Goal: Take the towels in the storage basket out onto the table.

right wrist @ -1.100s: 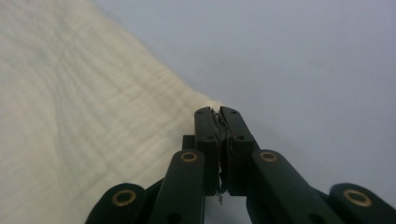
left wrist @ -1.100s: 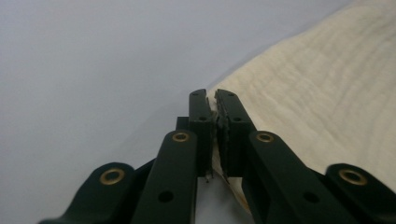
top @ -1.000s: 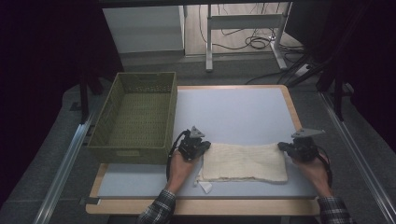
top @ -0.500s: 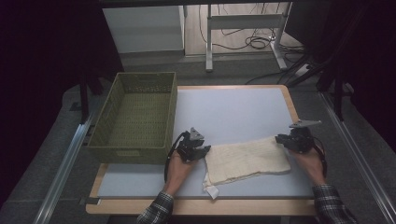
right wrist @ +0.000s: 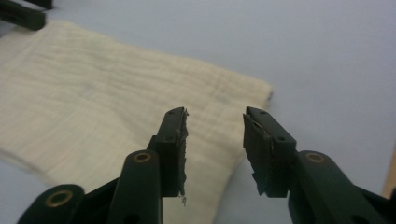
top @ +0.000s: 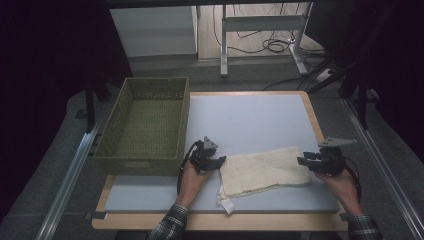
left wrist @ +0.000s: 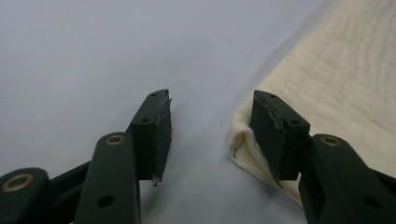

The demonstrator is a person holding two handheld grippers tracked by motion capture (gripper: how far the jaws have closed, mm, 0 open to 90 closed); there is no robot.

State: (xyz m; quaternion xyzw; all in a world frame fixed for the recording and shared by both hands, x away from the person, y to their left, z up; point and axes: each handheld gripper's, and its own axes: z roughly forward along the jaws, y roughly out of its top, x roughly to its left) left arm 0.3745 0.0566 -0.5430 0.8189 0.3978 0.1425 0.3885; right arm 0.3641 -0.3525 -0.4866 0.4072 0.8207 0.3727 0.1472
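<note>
A folded cream cloth (top: 262, 171) lies on the pale table, slightly skewed, with a white tag corner (top: 226, 205) sticking out at its near left. My left gripper (top: 219, 161) sits at the cloth's left end, open; in the left gripper view its jaws stand apart, one beside the folded cloth (left wrist: 345, 74) corner and nothing between them (left wrist: 211, 133). My right gripper (top: 303, 162) is at the cloth's right end, open. In the right gripper view its jaws hover just above the cloth (right wrist: 102, 116) edge with a gap between them (right wrist: 215, 140).
An olive woven basket (top: 111, 157) stands empty at the table's left, close to the left hand. The wooden table edge (top: 316, 121) frames the pale surface. Metal rails run along both sides on the floor, and cables and a stand lie beyond the far edge.
The right gripper pulled away to the right and let go of the cloth, which now lies skewed with its right end farther back. The left gripper stayed near the left end.
</note>
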